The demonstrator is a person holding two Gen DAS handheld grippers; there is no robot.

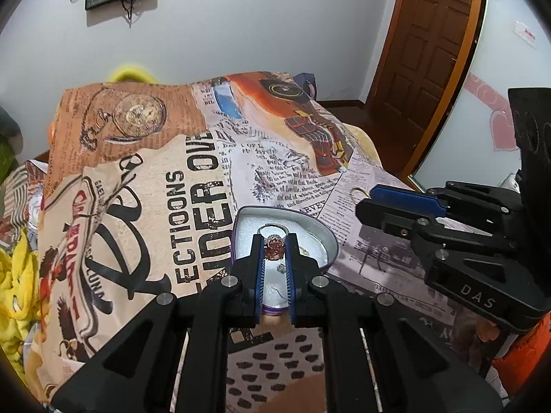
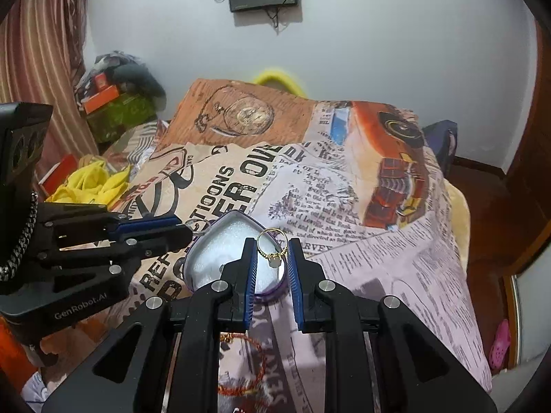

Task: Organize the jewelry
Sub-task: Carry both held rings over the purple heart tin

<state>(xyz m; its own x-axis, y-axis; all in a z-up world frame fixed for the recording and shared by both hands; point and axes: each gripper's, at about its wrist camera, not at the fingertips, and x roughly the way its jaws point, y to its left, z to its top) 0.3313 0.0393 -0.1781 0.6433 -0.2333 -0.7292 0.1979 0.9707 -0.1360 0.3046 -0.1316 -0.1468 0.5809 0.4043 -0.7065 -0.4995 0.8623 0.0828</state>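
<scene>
A bed draped in a newspaper-print blanket (image 1: 193, 179) fills the room, with a heart-shaped tin (image 1: 329, 237) lying open on it.

The left gripper (image 1: 274, 247) is clenched on a silver ring with a reddish stone (image 1: 274, 246), the band pointing forward past the fingertips and the stone pinched between the blue pads, hanging just above the tin's white lining. The right gripper (image 2: 272, 251) likewise grips a thin gold ring (image 2: 272, 242), its hoop standing up between the fingers, over the tin's right lobe (image 2: 220, 227). Both rings sit directly above the tin, so the drop looks short; the left one seems nearer the middle of the lining. A red beaded bracelet (image 2: 256, 364) lies on the blanket below the right gripper.
</scene>
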